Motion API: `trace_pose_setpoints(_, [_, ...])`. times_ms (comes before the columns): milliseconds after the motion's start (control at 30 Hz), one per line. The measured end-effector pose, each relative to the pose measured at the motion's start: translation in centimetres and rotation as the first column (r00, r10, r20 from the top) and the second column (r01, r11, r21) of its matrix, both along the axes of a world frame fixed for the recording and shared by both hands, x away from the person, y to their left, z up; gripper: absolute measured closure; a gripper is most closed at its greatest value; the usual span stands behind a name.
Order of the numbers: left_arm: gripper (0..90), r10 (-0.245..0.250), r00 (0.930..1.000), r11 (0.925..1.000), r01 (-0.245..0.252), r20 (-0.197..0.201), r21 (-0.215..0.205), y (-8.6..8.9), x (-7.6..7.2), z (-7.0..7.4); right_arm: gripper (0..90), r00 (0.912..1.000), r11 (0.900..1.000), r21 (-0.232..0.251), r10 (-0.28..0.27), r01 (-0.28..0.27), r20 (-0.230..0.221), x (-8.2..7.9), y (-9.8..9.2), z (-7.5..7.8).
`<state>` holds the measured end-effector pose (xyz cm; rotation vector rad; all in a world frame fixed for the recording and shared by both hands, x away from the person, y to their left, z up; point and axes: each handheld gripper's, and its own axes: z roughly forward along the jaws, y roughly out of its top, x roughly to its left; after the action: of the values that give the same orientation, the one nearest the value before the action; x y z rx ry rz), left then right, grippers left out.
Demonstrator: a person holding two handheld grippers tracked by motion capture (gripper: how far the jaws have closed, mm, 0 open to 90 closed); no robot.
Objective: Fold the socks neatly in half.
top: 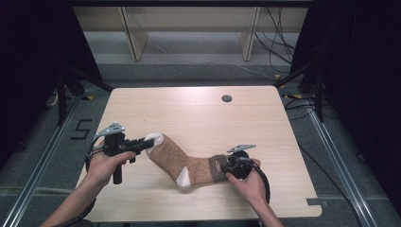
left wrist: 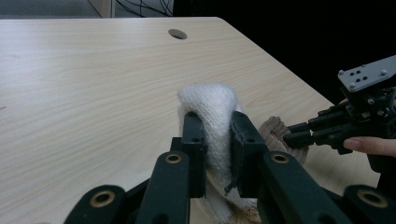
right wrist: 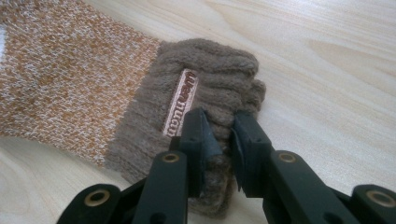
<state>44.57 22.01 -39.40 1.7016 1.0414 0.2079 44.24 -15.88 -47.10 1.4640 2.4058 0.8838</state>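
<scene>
Item: one sock [top: 182, 163], lying bent at the heel on the worktop [top: 198, 113], near its front edge, toe to my left and cuff to my right.

Status: I have both ends in hand. My left hand-held gripper [top: 145, 142] is clamped on the white toe [left wrist: 211, 107]; my right hand-held gripper [top: 226, 166] is clamped on the brown cuff [right wrist: 205, 88]. I judge the grasping done; whatever comes after, stretching flat or folding, is not begun, as the sock is neither straight nor doubled over.

Materials: leg and foot in flecked orange-and-white knit; toe and heel patch [top: 184, 177] in soft white knit; cuff thick, ribbed and bunched at the jaws, bearing a narrow woven label [right wrist: 180, 102]. Worktop: pale wood grain, smooth, one round cable hole [top: 227, 98].
</scene>
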Motion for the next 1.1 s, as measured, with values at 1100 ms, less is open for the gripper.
trace_pose_setpoints(1100, [78.3, 0.004, 0.9985, 0.9997, -0.003, 0.054, -0.022, -0.4, -0.2, 2.0, 75.9, 1.0, 0.999, 0.041, 0.002, -0.003, 0.004, 0.3, 1.5, -0.3])
